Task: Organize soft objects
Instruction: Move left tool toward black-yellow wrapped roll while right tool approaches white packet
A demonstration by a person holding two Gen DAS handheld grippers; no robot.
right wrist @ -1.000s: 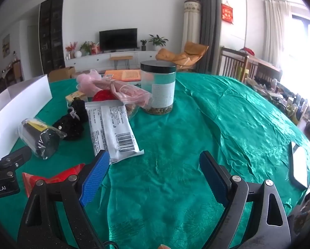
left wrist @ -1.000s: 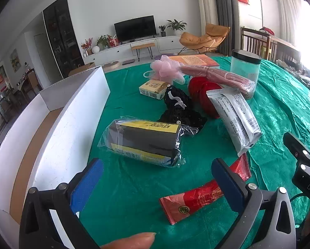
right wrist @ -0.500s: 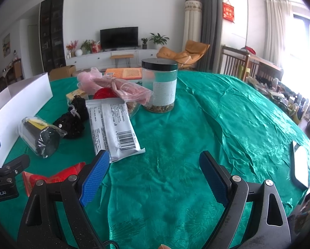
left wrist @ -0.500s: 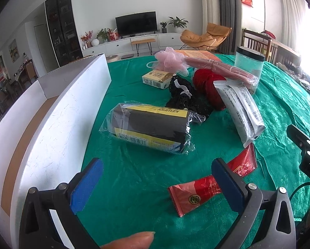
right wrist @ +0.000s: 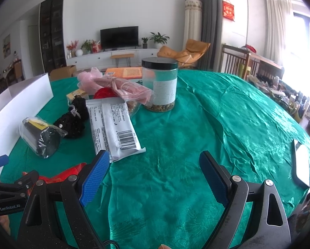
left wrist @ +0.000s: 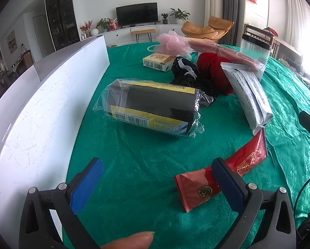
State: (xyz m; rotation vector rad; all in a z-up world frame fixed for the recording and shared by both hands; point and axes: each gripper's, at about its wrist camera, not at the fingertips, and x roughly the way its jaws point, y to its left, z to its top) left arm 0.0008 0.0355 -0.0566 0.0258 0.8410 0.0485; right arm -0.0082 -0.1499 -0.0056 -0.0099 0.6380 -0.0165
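Observation:
My left gripper [left wrist: 157, 178] is open and empty, low over the green cloth, just short of a black roll in clear wrap [left wrist: 152, 110]. A red packet [left wrist: 223, 176] lies under its right finger. Behind the roll sit a black mesh item [left wrist: 188, 74], a red yarn ball [left wrist: 213, 70], a pink bath pouf [left wrist: 173, 43] and a grey pouch [left wrist: 248, 91]. My right gripper [right wrist: 155, 176] is open and empty over bare cloth, right of the grey pouch [right wrist: 113, 124] and the black roll [right wrist: 40, 139].
A white open box [left wrist: 40, 108] stands along the left. A clear jar with a black lid [right wrist: 160, 87], a small yellow carton [left wrist: 157, 62], a pink wrapped bundle [right wrist: 125, 89] and an orange book [right wrist: 125, 72] are further back. A phone [right wrist: 302, 166] lies at the right edge.
My left gripper has moved forward and nearer the white box, so the black roll looks closer. My right gripper has barely moved. Both stay open.

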